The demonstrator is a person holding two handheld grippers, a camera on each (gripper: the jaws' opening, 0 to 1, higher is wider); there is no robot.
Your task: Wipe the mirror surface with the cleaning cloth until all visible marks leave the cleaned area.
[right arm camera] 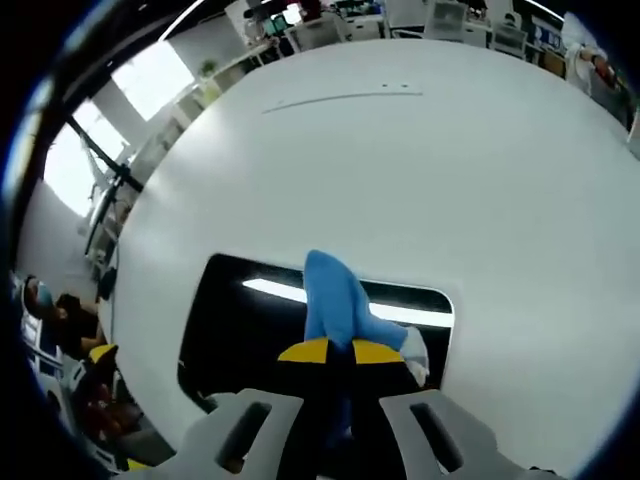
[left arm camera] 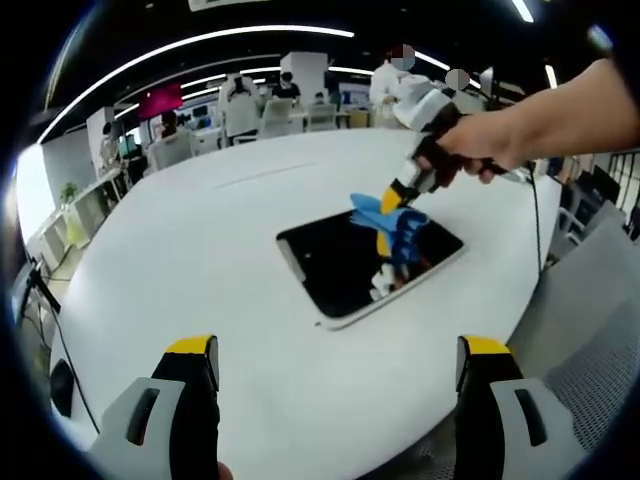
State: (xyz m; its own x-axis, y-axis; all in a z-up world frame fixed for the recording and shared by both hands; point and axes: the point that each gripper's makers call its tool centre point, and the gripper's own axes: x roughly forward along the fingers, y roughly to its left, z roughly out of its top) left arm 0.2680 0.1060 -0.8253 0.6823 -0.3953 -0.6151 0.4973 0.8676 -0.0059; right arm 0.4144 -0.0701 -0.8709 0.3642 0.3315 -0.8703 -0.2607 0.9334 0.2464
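1. Blue, soft cleaning cloth (right arm camera: 335, 300) is pinched between the yellow-tipped jaws of the right gripper (right arm camera: 338, 352); jaws closed tight on it, tips nearly meeting in the right gripper view.
2. Cloth hangs past the tips and lies on the dark, rectangular mirror w/ rounded corners and pale rim (right arm camera: 245, 330), approx. mid-surface, towards its far edge in that view.
3. Mirror lies flat on the big round white table (right arm camera: 400, 170), reflecting a strip of ceiling light.
4. From the left gripper view: right gripper (left arm camera: 392, 203) comes down at a slant from upper right, held by a person's hand (left arm camera: 488, 145); cloth (left arm camera: 392, 222) bunched at its tip, touching the mirror (left arm camera: 345, 265) near its right side.
5. Small whitish patch shows on the glass just beside the cloth, by the mirror's near-right edge; can't tell what it is.
6. Left gripper (left arm camera: 338, 365) hovers above the table (left arm camera: 200, 250), near side of the mirror, apart from it; jaws spread wide, nothing between them.
7. Bkgd: office desks, chairs, people seated far off.
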